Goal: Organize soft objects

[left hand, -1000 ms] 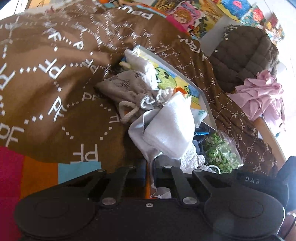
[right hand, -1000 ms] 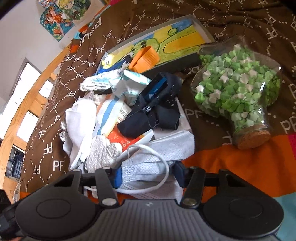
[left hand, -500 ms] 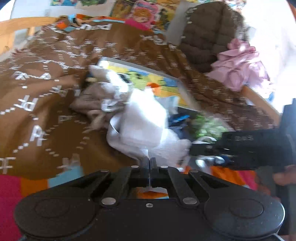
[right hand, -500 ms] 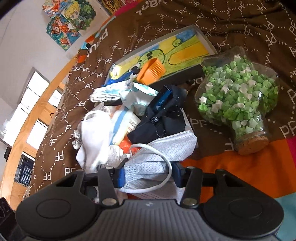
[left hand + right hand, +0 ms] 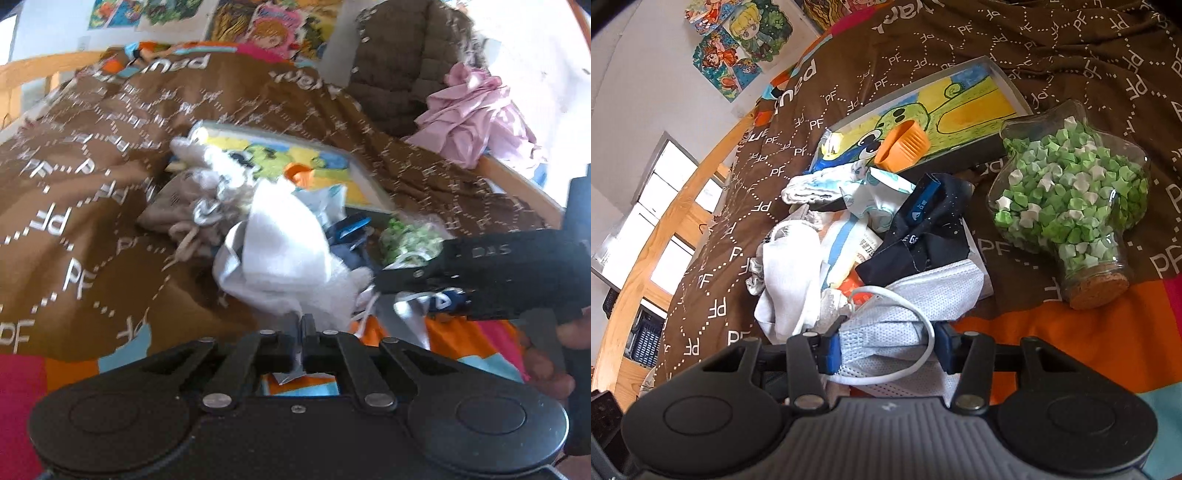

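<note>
A heap of soft things lies on the brown "PF" blanket [image 5: 92,166]. My left gripper [image 5: 304,332] is shut on the lower edge of a white cloth [image 5: 288,258], which rises crumpled in front of it. My right gripper [image 5: 888,349] is shut on a white face mask [image 5: 916,295], squeezed between its blue pads with the ear loop curling over it. In the left wrist view the right gripper [image 5: 424,291] reaches in from the right, held by a hand. A black cloth [image 5: 923,236], a grey drawstring pouch [image 5: 177,206] and pale socks [image 5: 820,188] lie in the heap.
A glass jar of green paper stars [image 5: 1071,199] lies on its side right of the heap. Behind it lie a flat cartoon picture box [image 5: 960,107] and an orange plastic piece [image 5: 903,147]. A wooden bed rail [image 5: 665,240] runs on the left. A brown jacket [image 5: 402,66] and pink cloth [image 5: 476,118] lie at the back.
My left gripper has closed on the white cloth's edge, rolled and shifted, so the right gripper now shows at its right. The right gripper's pads narrowed slightly on the mask.
</note>
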Demonstrator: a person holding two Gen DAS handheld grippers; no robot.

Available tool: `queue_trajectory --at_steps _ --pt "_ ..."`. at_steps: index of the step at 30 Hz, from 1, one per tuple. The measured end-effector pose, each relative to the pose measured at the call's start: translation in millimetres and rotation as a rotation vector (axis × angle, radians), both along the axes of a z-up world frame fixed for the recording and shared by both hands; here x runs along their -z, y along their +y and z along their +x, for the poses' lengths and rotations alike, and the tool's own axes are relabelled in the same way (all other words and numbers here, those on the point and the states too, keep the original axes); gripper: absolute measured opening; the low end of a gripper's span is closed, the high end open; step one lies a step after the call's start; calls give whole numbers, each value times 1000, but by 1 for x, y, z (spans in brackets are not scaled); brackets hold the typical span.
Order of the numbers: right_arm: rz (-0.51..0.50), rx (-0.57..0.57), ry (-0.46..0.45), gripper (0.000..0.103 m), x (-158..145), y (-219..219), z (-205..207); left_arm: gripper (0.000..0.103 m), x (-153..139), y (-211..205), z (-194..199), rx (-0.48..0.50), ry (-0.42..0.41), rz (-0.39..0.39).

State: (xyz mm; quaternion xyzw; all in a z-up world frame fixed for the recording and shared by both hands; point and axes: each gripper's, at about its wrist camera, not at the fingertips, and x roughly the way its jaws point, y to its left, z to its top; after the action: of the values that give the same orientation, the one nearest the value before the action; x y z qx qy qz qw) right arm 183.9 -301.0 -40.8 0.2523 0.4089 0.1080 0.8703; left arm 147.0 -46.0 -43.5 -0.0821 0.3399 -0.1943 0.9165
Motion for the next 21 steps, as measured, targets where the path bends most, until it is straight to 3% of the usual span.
queue_trajectory --at_steps 6,9,12,15,17,21 --pt "6 -15 -1 52 0 3 2 25 8 14 9 -66 76 -88" --pt "0 -19 -13 52 -2 5 2 44 8 15 12 -60 59 -125" --pt "0 -19 -19 52 -3 6 2 53 7 9 14 -38 35 -113" --pt "-5 -20 -25 52 -4 6 2 51 11 3 18 -29 51 -56" --pt "-13 -21 -31 52 -4 6 1 43 16 1 21 -25 76 -13" --pt "-23 -25 -42 52 -5 6 1 20 16 7 23 -21 78 -49"
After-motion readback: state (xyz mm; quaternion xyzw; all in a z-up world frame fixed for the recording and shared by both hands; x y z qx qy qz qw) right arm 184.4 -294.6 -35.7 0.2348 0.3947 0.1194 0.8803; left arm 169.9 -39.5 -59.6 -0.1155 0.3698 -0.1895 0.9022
